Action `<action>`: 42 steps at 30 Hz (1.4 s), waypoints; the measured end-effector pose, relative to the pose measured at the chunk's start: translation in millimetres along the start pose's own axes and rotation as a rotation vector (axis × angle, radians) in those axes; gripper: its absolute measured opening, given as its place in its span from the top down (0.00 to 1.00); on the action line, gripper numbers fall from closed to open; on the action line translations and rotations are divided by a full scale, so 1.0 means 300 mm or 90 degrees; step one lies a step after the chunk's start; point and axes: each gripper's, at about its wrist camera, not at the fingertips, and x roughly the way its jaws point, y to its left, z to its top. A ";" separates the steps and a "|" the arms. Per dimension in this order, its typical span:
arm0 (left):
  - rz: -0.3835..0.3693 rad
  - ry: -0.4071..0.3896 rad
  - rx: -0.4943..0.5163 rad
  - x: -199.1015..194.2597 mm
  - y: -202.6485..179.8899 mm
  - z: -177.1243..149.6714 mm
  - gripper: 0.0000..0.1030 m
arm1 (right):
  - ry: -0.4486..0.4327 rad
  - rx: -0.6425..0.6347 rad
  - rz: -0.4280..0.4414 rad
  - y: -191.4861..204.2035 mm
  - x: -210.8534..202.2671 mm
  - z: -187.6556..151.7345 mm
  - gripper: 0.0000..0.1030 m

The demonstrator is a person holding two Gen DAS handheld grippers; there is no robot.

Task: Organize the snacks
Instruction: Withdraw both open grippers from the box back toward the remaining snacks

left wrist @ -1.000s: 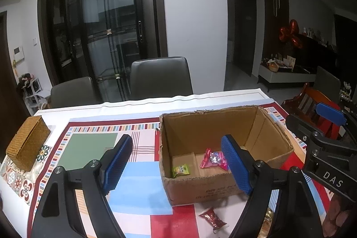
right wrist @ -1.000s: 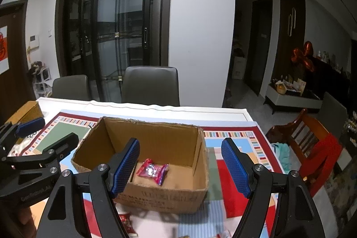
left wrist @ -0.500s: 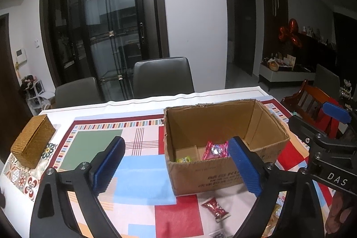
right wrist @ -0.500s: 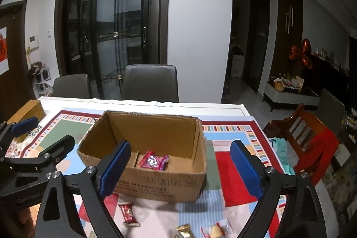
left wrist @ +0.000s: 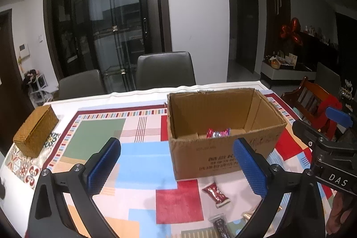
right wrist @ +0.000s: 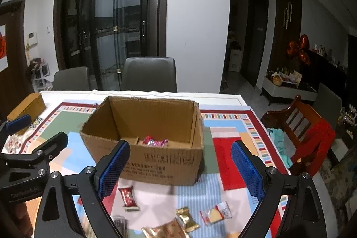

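Left wrist view shows the left gripper (left wrist: 176, 167) with nothing between its blue pads; its jaws are opening, already spread wide. The right gripper (right wrist: 180, 167) is also empty and stands wide apart.

Both hang over the near part of the table, in front of the cardboard box (left wrist: 223, 155). A pink-wrapped snack (right wrist: 155, 141) already lies on the box floor. Loose snacks wait on the patterned tablecloth (left wrist: 100, 133) near the box's front wall: a red packet (right wrist: 127, 195), a small gold sweet (right wrist: 187, 219), a clear-wrapped biscuit (right wrist: 216, 214), a larger gold packet (right wrist: 166, 230) at the near edge, and a dark packet (left wrist: 219, 225).

The likely trouble lies in how close these wrappers sit to one another. A wide grab could pinch two at once, or nudge a neighbour toward the near edge. Flat, slick foil may slide out from the pads, or the pads may snag the cloth. With both grippers side by side, reaching for the same snack could make them collide.
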 end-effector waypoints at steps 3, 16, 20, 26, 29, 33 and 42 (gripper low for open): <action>0.001 0.010 -0.007 -0.003 0.001 -0.030 0.00 | 0.008 -0.003 -0.001 0.006 -0.004 -0.018 0.10; 0.009 0.046 0.009 -0.026 0.000 -0.167 0.00 | 0.047 -0.011 0.005 0.026 -0.009 -0.119 0.10; 0.013 0.053 0.011 -0.030 0.005 -0.200 0.00 | 0.061 -0.012 0.009 0.034 -0.011 -0.150 0.10; 0.020 0.065 0.011 -0.038 0.014 -0.243 0.00 | 0.077 -0.016 0.009 0.051 -0.013 -0.194 0.10; 0.025 0.074 0.011 -0.042 0.021 -0.267 0.00 | 0.085 -0.015 0.007 0.057 -0.010 -0.212 0.10; 0.029 0.089 0.007 -0.042 0.033 -0.302 0.00 | 0.095 -0.015 0.003 0.067 -0.007 -0.244 0.10; 0.042 0.127 -0.005 -0.044 0.053 -0.389 0.00 | 0.124 -0.025 0.000 0.085 0.021 -0.308 0.10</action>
